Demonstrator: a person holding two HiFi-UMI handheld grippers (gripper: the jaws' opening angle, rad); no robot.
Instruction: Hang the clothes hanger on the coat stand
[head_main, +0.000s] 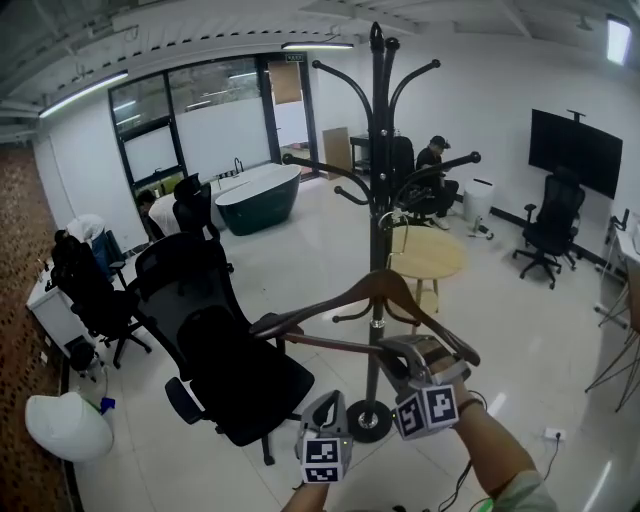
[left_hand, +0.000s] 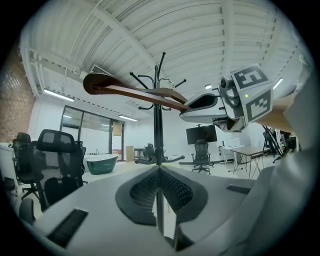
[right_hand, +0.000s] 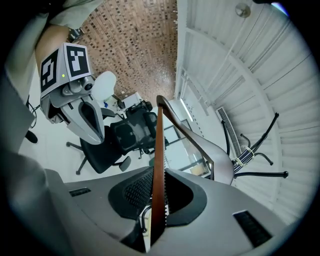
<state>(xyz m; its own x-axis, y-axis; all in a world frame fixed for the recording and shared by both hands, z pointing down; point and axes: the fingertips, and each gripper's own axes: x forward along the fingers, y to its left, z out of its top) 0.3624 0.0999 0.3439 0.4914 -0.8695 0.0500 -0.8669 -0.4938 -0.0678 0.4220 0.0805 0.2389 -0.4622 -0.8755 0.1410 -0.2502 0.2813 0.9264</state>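
A brown wooden clothes hanger (head_main: 385, 290) is held up in front of the black coat stand (head_main: 378, 180). Its thin metal hook (head_main: 398, 222) reaches up beside one of the stand's lower branches; I cannot tell whether it rests on it. My right gripper (head_main: 412, 352) is shut on the hanger's lower bar (right_hand: 159, 165), which runs straight up between the pads. My left gripper (head_main: 326, 408) sits lower left of it, shut and empty, apart from the hanger (left_hand: 135, 92). From the left gripper view the stand (left_hand: 159, 115) rises straight ahead and the right gripper (left_hand: 200, 104) is at upper right.
Black office chairs (head_main: 220, 350) stand close on the left of the stand's base (head_main: 370, 422). A round wooden table (head_main: 428, 256) is just behind the stand. Farther off are a dark green bathtub (head_main: 258, 196), a seated person (head_main: 436, 172), a wall screen (head_main: 575, 150) and another chair (head_main: 548, 228).
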